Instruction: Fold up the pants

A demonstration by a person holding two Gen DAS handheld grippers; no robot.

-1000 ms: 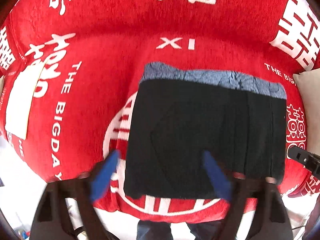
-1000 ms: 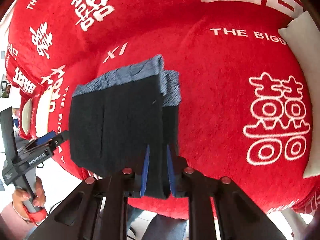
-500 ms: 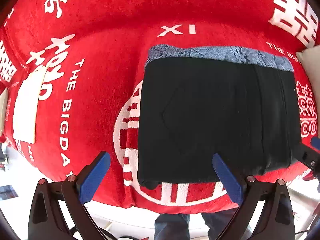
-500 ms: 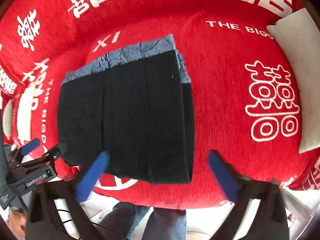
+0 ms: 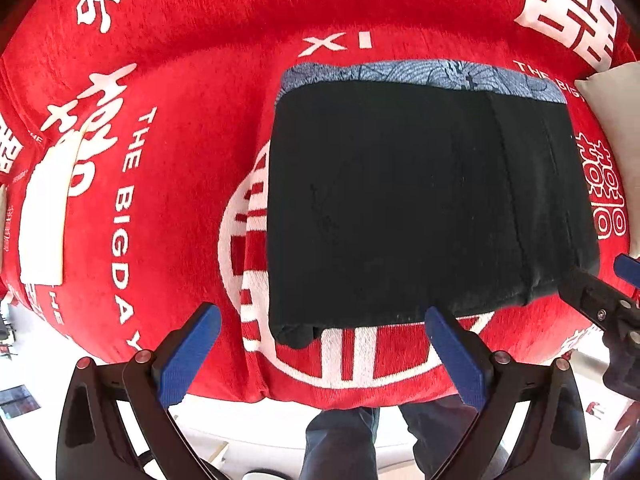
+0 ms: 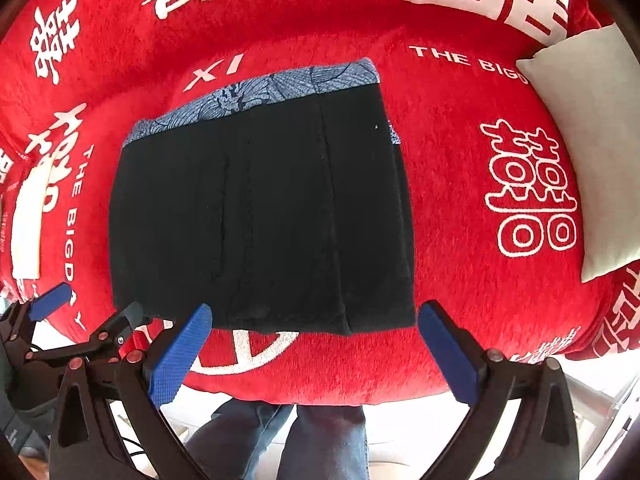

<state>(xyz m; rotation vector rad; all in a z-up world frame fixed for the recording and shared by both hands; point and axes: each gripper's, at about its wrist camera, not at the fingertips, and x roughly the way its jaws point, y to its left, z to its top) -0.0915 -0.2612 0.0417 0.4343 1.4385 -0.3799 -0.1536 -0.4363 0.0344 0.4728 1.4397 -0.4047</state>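
The black pants (image 5: 420, 200) lie folded into a compact rectangle on the red cloth, with a blue-grey patterned band (image 5: 420, 76) along the far edge. They also show in the right wrist view (image 6: 260, 216). My left gripper (image 5: 320, 320) is open and empty, just short of the pants' near edge. My right gripper (image 6: 316, 314) is open and empty at the near edge too. The right gripper shows at the right edge of the left wrist view (image 5: 600, 304). The left gripper shows at the lower left of the right wrist view (image 6: 72, 320).
The red cloth (image 5: 180, 140) with white lettering covers the whole surface. A white cushion (image 6: 592, 140) lies at the right. A pale cloth piece (image 5: 44, 216) lies at the left. The person's legs (image 6: 320, 440) stand below the near edge.
My right gripper has let go of the pants' near edge and opened wide. Both grippers have drawn back toward the near edge. The folded pants now lie flat.
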